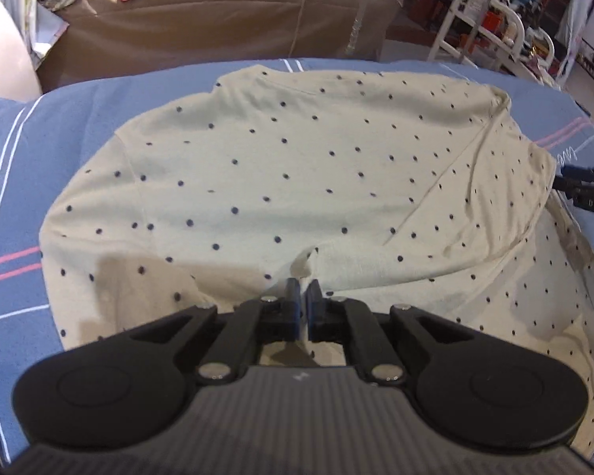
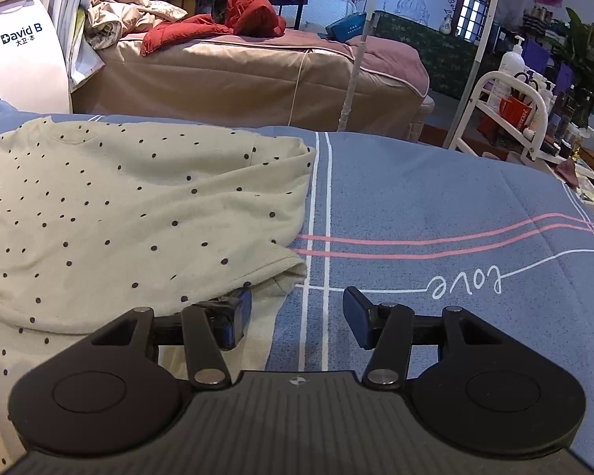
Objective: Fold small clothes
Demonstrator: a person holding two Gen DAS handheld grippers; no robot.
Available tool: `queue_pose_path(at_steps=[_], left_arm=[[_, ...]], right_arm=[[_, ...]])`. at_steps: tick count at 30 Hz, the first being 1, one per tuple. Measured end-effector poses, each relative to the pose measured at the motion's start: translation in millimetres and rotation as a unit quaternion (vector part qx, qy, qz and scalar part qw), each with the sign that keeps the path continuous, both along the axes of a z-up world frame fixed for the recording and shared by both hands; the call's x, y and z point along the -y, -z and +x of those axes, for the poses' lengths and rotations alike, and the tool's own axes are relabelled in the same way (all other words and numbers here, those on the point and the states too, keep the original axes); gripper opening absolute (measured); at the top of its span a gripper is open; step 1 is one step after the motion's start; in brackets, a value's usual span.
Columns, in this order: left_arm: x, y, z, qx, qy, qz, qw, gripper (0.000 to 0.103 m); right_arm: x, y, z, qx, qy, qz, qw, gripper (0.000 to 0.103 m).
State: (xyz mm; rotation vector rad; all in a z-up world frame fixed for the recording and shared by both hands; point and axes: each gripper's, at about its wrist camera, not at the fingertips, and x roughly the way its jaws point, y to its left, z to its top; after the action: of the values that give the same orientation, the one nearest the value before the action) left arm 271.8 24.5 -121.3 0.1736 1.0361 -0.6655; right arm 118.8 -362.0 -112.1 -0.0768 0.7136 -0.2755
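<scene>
A cream garment with dark dots (image 1: pixel 281 166) lies spread on the blue bed cover (image 1: pixel 16 166), its right side folded over itself. My left gripper (image 1: pixel 305 297) is at the garment's near middle, jaws shut, with a small pucker of cloth rising into the fingertips. In the right wrist view the same garment (image 2: pixel 111 213) fills the left half. My right gripper (image 2: pixel 297 314) stands open at its right edge. The left finger (image 2: pixel 237 316) is tucked under the folded hem, and the right finger (image 2: pixel 356 316) hovers over bare cover. Nothing is pinched between them.
The blue cover (image 2: pixel 435 206) has white and pink lines and the word "love". Beyond the bed stands a brown covered couch (image 2: pixel 237 79) with a red jacket (image 2: pixel 217 23). A white machine (image 2: pixel 23 51) is at the left, and a white trolley (image 2: pixel 511 107) with bottles at the right.
</scene>
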Motion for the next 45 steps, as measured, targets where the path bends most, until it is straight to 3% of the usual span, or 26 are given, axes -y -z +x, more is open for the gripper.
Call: queue_pose_path(at_steps=[7, 8, 9, 10, 11, 15, 19, 20, 21, 22, 23, 24, 25, 27, 32, 35, 37, 41, 44, 45], left_arm=[[-29.8, -22.7, 38.5, 0.009, -0.08, -0.031, 0.9963, 0.003], [-31.1, -24.1, 43.4, -0.003, -0.082, -0.038, 0.9959, 0.003], [-31.1, -24.5, 46.7, -0.012, -0.083, -0.043, 0.9955, 0.003], [-29.8, -24.4, 48.1, -0.014, -0.083, -0.039, 0.9957, 0.003], [-28.0, -23.9, 49.0, -0.014, -0.082, -0.032, 0.996, 0.003], [-25.5, -11.2, 53.2, -0.025, -0.089, -0.025, 0.9954, 0.003], [-18.7, 9.8, 63.5, -0.036, -0.102, 0.005, 0.9942, 0.005], [-16.9, 13.5, 65.0, -0.041, -0.102, 0.009, 0.9939, 0.006], [-16.4, 14.1, 65.6, -0.038, -0.103, 0.01, 0.9939, 0.008], [-17.1, 12.7, 65.2, -0.036, -0.103, 0.009, 0.9939, 0.012], [-18.4, 10.0, 63.6, -0.034, -0.106, 0.01, 0.9938, 0.019], [-20.7, 5.8, 60.4, -0.027, -0.109, 0.012, 0.9936, 0.039], [-23.2, 1.1, 55.9, -0.016, -0.112, 0.012, 0.9935, 0.06], [-29.3, -11.1, 40.7, 0.011, -0.117, 0.01, 0.993, 0.067], [-21.4, -18.3, -2.7, 0.011, -0.05, -0.005, 0.9986, 0.066], [2.4, -12.6, -31.0, 0.054, -0.001, 0.033, 0.998, 0.06], [19.3, -4.9, -42.5, 0.094, 0.021, 0.073, 0.9927, 0.053], [34.0, 12.2, -48.0, 0.09, 0.036, 0.108, 0.9895, 0.045], [28.6, 18.2, -44.7, 0.095, 0.017, 0.097, 0.9907, 0.042], [25.9, 18.0, -43.0, 0.092, 0.009, 0.093, 0.9914, 0.034]], right_arm=[[18.3, -0.6, 13.6, 0.02, 0.0, 0.06, 0.998, 0.085], [19.1, 1.4, 18.1, 0.012, -0.005, 0.069, 0.998, 0.067], [18.1, 3.9, 22.1, 0.004, -0.013, 0.075, 0.997, 0.029], [16.9, 5.8, 24.7, -0.002, -0.021, 0.081, 0.996, 0.015], [15.5, 6.5, 25.1, -0.005, -0.022, 0.082, 0.996, 0.014], [16.1, 0.1, 15.6, 0.007, 0.025, 0.046, 0.999, 0.015], [18.7, 8.8, 13.7, -0.01, 0.01, 0.031, 0.999, 0.016], [18.5, 9.7, 12.5, -0.008, 0.004, 0.028, 1.0, 0.018], [18.9, 9.7, 11.9, -0.012, 0.0, 0.026, 1.0, 0.031], [19.3, 7.4, 10.8, -0.014, 0.002, 0.023, 1.0, 0.037], [20.0, 3.9, 8.2, -0.014, 0.01, 0.018, 1.0, 0.054], [20.6, -0.7, 3.9, -0.009, 0.022, 0.015, 1.0, 0.068], [20.7, -5.9, -1.5, 0.002, 0.033, 0.017, 0.999, 0.072], [18.1, -15.8, -13.0, 0.029, 0.032, 0.032, 0.999, 0.072], [-4.1, -20.9, -21.8, 0.059, -0.012, 0.002, 0.998, 0.072], [-10.8, -13.6, -17.3, 0.046, -0.025, 0.001, 0.999, 0.072], [-11.2, -10.5, -17.6, 0.042, -0.023, 0.014, 0.999, 0.072], [-8.3, -7.8, -23.2, 0.038, -0.008, 0.044, 0.998, 0.072], [-2.4, -6.7, -26.3, 0.037, 0.003, 0.059, 0.998, 0.072], [-1.8, -5.7, -27.7, 0.037, 0.005, 0.062, 0.997, 0.072]])
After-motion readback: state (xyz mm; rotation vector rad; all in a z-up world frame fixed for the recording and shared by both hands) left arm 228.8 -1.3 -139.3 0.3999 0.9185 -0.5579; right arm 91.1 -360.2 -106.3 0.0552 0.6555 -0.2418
